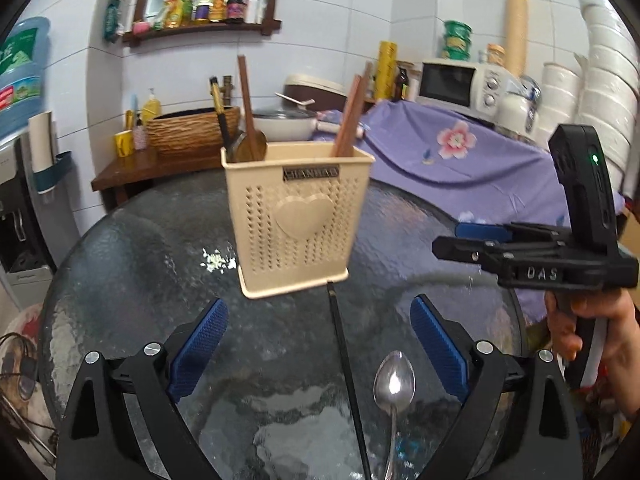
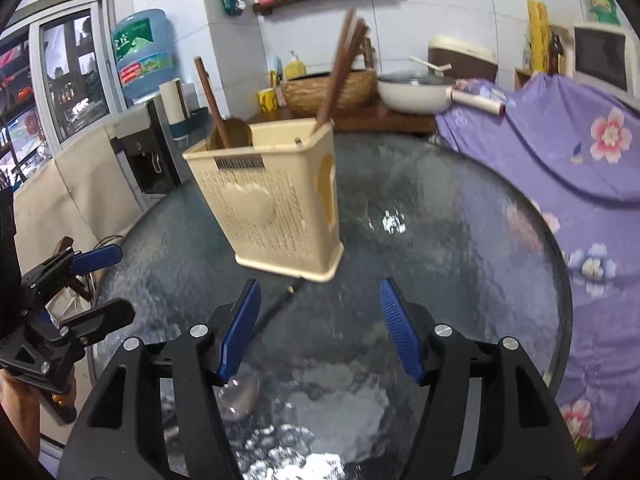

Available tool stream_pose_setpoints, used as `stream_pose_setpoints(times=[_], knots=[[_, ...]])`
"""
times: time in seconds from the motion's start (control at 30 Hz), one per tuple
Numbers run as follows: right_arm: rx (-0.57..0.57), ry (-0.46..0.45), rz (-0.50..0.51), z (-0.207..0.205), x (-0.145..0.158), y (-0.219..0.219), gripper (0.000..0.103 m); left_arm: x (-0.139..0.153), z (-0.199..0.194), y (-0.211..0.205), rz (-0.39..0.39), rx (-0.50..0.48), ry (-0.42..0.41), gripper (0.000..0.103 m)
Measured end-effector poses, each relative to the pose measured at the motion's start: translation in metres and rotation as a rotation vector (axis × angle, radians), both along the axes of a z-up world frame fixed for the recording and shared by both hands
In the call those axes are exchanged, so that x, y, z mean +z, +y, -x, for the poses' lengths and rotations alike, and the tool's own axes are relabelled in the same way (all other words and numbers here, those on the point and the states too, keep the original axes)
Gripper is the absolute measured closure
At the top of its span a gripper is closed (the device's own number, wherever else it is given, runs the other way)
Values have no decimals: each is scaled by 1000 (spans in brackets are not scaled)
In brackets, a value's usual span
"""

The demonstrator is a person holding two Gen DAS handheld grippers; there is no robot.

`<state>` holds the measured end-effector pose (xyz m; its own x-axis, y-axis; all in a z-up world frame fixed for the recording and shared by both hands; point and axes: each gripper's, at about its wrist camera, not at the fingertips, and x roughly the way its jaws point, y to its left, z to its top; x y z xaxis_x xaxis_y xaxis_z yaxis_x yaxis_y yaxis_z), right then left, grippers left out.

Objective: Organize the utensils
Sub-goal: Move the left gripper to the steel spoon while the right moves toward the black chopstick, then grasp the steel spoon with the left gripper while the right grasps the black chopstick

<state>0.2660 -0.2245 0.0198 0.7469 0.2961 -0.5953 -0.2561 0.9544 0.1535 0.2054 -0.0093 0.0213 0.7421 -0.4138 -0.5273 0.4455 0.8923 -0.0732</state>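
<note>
One black chopstick (image 1: 347, 376) flat, tip toward holder (image 1: 294, 220).

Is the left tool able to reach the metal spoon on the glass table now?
Probably yes. The left tool is open, and the metal spoon lies just ahead between its fingers, nothing covering it. Only the black chopstick lies close beside it and might be caught too.

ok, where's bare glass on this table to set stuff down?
Bare glass left of the cream holder out to the table rim, and right of it toward the purple cloth. Crowded in front: black chopstick and metal spoon lie there.
</note>
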Motion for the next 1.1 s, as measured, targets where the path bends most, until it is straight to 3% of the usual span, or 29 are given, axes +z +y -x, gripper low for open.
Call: stream_pose_setpoints(times=[0.2, 0.4, 0.7, 0.9, 1.1], knots=[[-14, 44, -2, 6, -19, -6, 41, -18, 6, -6, 13, -95, 51, 13], [-64, 80, 45, 9, -37, -9, 41, -37, 20, -34, -99, -207, 48, 12], [-101, 121, 4, 12, -48, -26, 41, -55, 19, -64, -231, -336, 61, 13], [-109, 133, -12, 13, -51, -32, 41, -70, 5, -83, -273, -380, 145, 33], [-108, 144, -20, 14, -53, -34, 41, -84, -2, -94, -299, -353, 197, 38]])
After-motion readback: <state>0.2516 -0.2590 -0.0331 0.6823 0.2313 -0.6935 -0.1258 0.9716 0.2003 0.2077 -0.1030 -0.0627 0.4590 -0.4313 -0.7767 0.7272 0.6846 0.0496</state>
